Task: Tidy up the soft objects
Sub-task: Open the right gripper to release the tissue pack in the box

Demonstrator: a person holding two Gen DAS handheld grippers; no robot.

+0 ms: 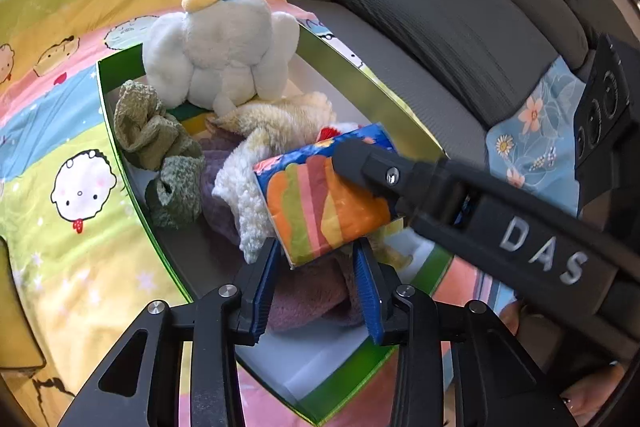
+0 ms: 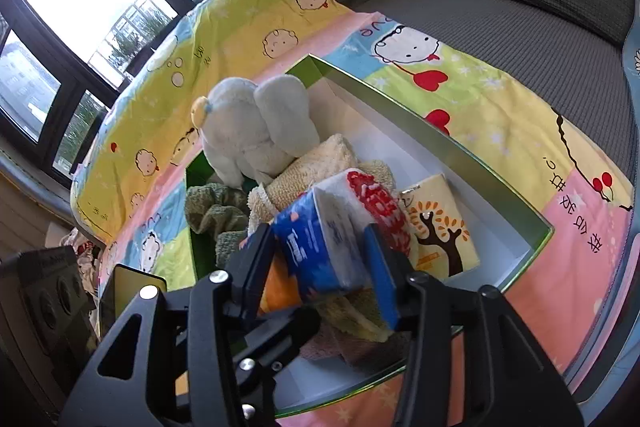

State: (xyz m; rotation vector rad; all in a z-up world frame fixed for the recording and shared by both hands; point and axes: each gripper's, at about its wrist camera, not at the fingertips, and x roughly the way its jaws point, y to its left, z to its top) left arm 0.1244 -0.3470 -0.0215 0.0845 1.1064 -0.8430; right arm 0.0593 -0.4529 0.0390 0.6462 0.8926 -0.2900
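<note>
1. The soft plastic-wrapped tissue pack with blue ends and an orange, pink and green wavy print (image 1: 324, 203) sits just below centre of the left wrist frame. It is held above the pile inside the shallow green-walled, white-floored cardboard box (image 1: 120, 131).
2. The right gripper (image 2: 320, 259) has its two blue-padded tongs clamped on the pack's sides, so the pack (image 2: 320, 243) fills the lower middle of the right wrist frame.
3. The left gripper (image 1: 316, 279) has its tongs apart, just under the pack's near edge, and grips nothing.
4. Judged from this, the step in hand is placing the pack in the box. The next move calls for lowering it onto a free patch, such as the bare white floor toward the right of the right wrist frame, then easing the tongs apart.
5. In the left wrist frame the pack's long axis seems to run from lower left to upper right, with the printed face up. In the right wrist frame one blue-and-white end points away from the camera.
6. Beneath it lie a cream fleecy cloth (image 1: 256, 163) and a mauve towel (image 1: 312, 299).
7. Two green knitted cloths (image 1: 148, 131) lie at left, and a white plush toy with a yellow face (image 1: 220, 51) sits at the box's far end.
8. A pale yellow tissue pack with a brown tree print (image 2: 440, 227) lies to the right of the held pack in the right wrist frame.
9. The box rests on a cartoon-print quilt (image 1: 60, 131) on a grey sofa (image 1: 440, 27).
</note>
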